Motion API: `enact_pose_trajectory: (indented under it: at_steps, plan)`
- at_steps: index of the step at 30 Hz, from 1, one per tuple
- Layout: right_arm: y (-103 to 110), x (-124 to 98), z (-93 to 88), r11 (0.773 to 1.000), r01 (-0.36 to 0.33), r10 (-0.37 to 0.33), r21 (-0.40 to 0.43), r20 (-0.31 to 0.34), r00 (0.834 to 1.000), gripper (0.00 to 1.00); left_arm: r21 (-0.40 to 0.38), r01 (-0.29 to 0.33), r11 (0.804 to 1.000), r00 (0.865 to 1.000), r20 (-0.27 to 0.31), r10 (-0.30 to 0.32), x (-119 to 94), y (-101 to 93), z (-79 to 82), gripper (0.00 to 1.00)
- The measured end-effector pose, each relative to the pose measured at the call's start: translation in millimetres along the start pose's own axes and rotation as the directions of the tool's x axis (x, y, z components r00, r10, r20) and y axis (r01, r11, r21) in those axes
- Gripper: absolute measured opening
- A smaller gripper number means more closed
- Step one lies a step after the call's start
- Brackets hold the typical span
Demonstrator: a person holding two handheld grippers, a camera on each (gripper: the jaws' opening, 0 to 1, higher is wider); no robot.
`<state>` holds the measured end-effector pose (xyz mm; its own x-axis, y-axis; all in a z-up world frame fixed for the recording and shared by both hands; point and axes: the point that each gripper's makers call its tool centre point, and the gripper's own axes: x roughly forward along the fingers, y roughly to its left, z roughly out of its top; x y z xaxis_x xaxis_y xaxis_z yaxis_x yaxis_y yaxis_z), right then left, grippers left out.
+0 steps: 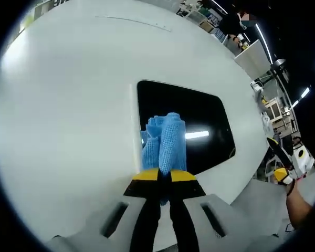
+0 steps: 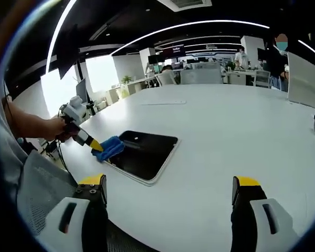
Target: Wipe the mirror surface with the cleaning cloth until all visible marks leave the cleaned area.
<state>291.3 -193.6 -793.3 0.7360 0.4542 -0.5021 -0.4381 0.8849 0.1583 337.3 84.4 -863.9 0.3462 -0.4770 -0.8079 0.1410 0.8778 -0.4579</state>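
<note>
White desk [image 1: 68,105] carries the mirror [image 1: 199,121]; the left gripper [image 1: 165,176] pinches the cloth [image 1: 165,142] over its near-left edge, ready to wipe. From the right view, the right gripper [image 2: 168,189] hangs wide, clear of the mirror [image 2: 144,152].

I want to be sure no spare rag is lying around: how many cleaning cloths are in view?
1. The blue cloth is clamped in the left gripper, resting at the near edge of the dark mirror on the white table. The right gripper is open and empty.
</note>
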Motion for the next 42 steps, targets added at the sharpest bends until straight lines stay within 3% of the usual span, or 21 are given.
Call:
enact_pose_trajectory:
  at_steps: [10, 16, 26, 36, 42]
  plan:
    - [-1, 0, -1.1, 1.0, 0.006, -0.006, -0.012, -0.005, 1.0, 0.98, 0.014, 0.008, 1.0, 1.0, 0.001, -0.008, 7, -11.9, 0.5, 0.02]
    - [3, 3, -7.8, 0.998, -0.009, 0.006, -0.061, -0.045, 0.999, 0.98, 0.029, 0.015, 0.999, 1.0, -0.006, -0.015, 13, -20.2, 1.0, 0.02]
    - [2, 2, -6.0, 0.999, -0.011, 0.009, -0.046, -0.033, 0.999, 0.98, -0.003, 0.032, 0.999, 0.999, -0.012, -0.032, 22, -34.1, 3.7, 0.02]
    - [0, 2, -5.4, 0.999, -0.005, 0.004, -0.039, -0.027, 1.0, 0.98, 0.03, 0.04, 0.999, 0.999, -0.02, -0.039, 30, -51.2, 1.5, 0.02]
    - [0, 2, -4.4, 0.999, -0.005, 0.004, -0.031, -0.022, 1.0, 0.98, 0.011, 0.06, 0.998, 0.998, -0.014, -0.06, 38, -65.5, -1.8, 0.02]
